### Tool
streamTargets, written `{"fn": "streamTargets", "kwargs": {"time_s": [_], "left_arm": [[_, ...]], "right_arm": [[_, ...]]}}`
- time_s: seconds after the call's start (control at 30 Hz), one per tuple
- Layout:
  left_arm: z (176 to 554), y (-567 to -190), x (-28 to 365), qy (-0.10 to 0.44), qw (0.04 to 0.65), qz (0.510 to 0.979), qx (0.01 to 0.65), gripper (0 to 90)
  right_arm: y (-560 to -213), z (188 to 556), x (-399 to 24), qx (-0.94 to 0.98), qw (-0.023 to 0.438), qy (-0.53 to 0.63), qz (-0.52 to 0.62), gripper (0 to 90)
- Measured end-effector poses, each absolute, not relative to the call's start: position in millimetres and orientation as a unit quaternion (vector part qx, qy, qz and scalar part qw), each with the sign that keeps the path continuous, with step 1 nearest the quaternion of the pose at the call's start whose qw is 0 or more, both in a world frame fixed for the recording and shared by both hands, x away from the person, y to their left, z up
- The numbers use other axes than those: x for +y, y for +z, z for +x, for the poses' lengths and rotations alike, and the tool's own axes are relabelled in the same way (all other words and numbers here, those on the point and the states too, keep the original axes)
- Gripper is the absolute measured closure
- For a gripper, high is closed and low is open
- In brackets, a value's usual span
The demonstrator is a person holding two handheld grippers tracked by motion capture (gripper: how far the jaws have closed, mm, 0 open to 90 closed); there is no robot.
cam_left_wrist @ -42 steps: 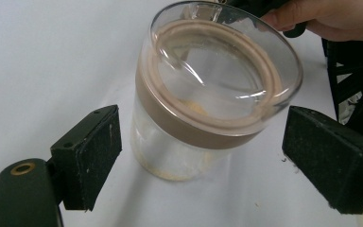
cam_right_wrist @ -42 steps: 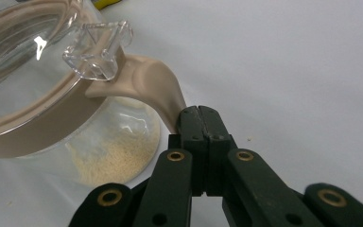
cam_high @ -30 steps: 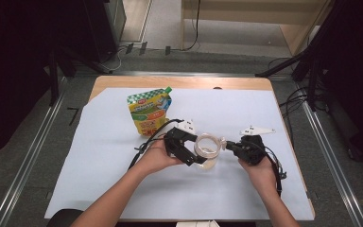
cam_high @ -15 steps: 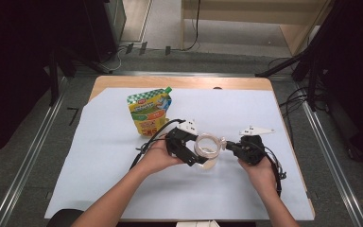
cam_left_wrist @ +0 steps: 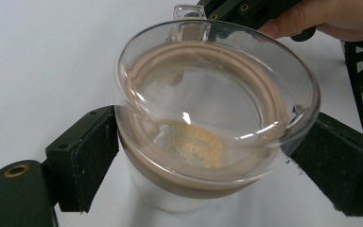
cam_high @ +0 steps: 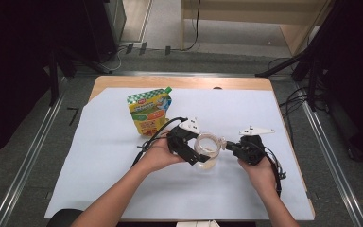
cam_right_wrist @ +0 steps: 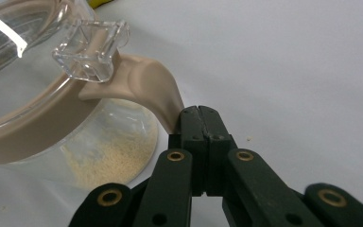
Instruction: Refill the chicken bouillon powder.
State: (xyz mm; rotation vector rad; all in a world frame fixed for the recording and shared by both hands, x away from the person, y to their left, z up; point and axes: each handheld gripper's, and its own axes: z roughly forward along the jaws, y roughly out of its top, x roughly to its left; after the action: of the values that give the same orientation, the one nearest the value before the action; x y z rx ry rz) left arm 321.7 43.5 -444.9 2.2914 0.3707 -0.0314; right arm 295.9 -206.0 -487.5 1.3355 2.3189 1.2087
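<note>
A clear glass jar [cam_high: 208, 150] with a beige seal ring stands on the white sheet, with yellowish grains [cam_left_wrist: 194, 144] at its bottom. Its clear lid [cam_left_wrist: 217, 80] is tilted on top, with the lid's clear latch [cam_right_wrist: 92, 49] at the rim. My left gripper [cam_high: 199, 151] is shut on the jar's body, one pad [cam_left_wrist: 90, 156] on each side just under the ring. My right gripper [cam_high: 228, 145] reaches in from the right. Its jaws [cam_right_wrist: 199, 116] are shut on the tip of the ring's beige pull tab [cam_right_wrist: 146, 82].
A yellow-green spouted food pouch [cam_high: 150, 113] lies behind the jar, to its left. The white sheet [cam_high: 99, 156] covers most of the wooden table [cam_high: 179, 82]. Cables trail from both grippers across the sheet. Metal rails run along the floor on both sides.
</note>
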Motion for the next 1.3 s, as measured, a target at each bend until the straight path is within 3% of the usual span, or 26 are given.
{"fn": "streamTargets", "kwargs": {"time_s": [1.3], "left_arm": [[332,-398,20,-0.009,0.4,0.905,0.143,16.8]], "right_arm": [[-488,296,-206,0.787,0.102,0.408,0.452,90.0]]}}
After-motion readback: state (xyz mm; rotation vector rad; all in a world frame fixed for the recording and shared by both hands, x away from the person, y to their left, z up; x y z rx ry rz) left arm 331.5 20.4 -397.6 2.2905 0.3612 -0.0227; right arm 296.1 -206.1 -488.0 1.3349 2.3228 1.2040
